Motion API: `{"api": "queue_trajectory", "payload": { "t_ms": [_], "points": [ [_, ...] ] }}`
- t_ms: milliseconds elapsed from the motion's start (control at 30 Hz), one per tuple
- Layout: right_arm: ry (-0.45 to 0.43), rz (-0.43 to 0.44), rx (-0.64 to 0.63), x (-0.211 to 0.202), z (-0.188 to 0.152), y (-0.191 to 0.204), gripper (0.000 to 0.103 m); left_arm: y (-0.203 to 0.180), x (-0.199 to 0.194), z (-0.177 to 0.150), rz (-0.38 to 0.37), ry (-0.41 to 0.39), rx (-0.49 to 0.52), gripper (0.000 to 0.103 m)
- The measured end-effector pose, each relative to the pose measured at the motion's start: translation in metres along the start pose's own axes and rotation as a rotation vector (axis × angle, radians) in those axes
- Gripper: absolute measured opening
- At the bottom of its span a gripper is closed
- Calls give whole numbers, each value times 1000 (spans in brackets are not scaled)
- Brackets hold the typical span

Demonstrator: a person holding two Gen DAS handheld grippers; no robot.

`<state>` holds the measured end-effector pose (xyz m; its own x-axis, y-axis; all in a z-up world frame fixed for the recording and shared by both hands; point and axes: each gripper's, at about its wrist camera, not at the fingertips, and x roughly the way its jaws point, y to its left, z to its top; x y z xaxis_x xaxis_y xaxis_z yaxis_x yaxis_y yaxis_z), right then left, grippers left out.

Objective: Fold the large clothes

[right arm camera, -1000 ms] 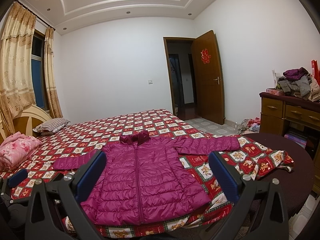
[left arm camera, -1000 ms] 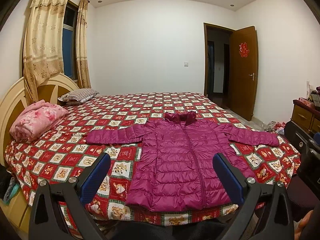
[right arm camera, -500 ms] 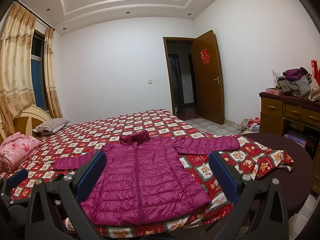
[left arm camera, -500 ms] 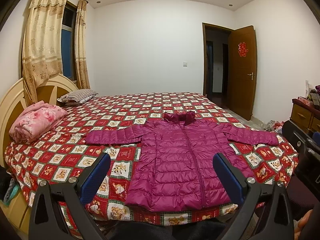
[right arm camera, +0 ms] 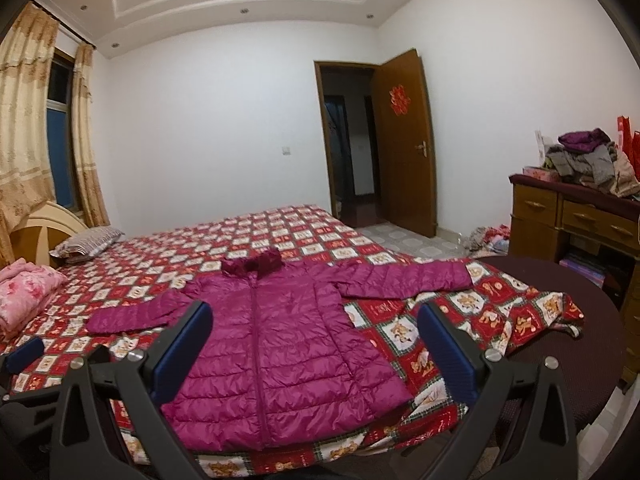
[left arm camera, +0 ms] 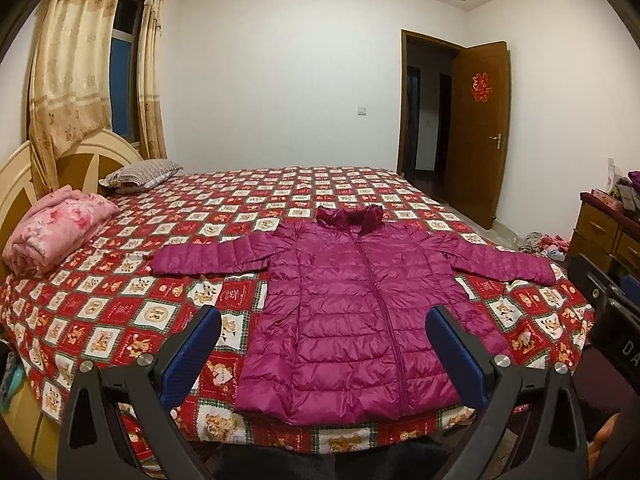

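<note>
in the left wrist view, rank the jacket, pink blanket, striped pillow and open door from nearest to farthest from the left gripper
From the left gripper:
1. Jacket, spread flat just ahead.
2. Pink blanket, folded, far left by the headboard.
3. Striped pillow, left, beyond the blanket.
4. Open door, across the room, right.

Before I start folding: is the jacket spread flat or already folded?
Spread flat: jacket lies front-up on the bed, both sleeves outstretched.

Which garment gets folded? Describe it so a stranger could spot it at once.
Start at the big bed with the red checked cover. Near its foot edge, in front of both open grippers, lies the jacket, spread flat, zipped, sleeves stretched out to each side. It is the only shiny magenta quilted piece; the pink blanket by the headboard is rolled and flowered.
</note>
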<state>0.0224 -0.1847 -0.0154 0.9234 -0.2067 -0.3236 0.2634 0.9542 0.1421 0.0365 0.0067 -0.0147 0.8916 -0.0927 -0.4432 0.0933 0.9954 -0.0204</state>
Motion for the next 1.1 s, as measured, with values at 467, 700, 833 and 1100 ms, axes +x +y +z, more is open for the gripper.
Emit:
{"api": "queue_trajectory", "payload": {
  "t_ms": [467, 700, 833, 1100],
  "points": [
    [96, -52, -43, 77, 15, 10, 103, 14, 83, 24, -23, 44, 7, 102],
    [146, -75, -44, 139, 27, 5, 103, 19, 152, 47, -40, 80, 35, 102],
    [178, -56, 1, 178, 32, -15, 103, 22, 201, 56, -55, 124, 50, 102],
    [251, -242, 167, 267, 42, -123, 103, 47, 296, 65, -4, 190, 15, 102]
  ]
}}
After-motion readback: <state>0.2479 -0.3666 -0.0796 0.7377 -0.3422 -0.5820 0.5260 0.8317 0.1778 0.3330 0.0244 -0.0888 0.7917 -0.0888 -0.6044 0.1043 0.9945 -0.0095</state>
